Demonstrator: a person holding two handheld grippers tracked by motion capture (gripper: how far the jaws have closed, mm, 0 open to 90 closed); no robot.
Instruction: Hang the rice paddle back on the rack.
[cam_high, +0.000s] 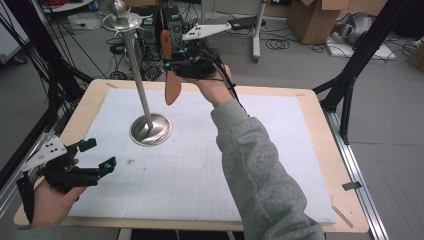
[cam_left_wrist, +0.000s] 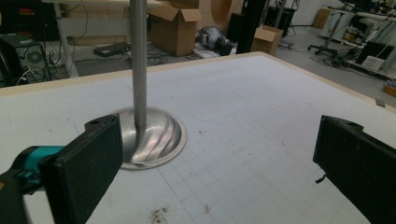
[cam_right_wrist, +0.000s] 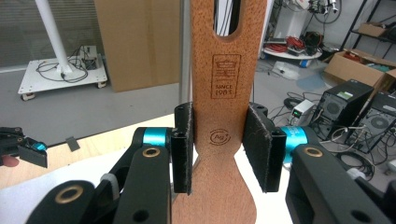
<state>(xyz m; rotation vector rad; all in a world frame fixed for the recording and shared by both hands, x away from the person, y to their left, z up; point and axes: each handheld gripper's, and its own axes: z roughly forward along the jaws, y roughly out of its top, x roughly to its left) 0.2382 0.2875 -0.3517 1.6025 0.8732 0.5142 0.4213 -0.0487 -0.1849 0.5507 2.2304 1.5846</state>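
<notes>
Clamped on one wooden spatula (cam_right_wrist: 219, 116), the right gripper (cam_high: 172, 65) is raised above the far side of the table (cam_high: 320, 150), its jaws pressing both edges of the handle beside the slotted blade. Near the table's front-left corner, the left gripper (cam_high: 97, 155) has its jaws spread wide with nothing between them. One metal stand (cam_high: 150, 129) rises from the white mat (cam_high: 260, 165), its pole upright on a round base, between the two grippers.

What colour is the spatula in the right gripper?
Light reddish-brown wood with a stamped logo; the spatula shows best in the right gripper view.
</notes>
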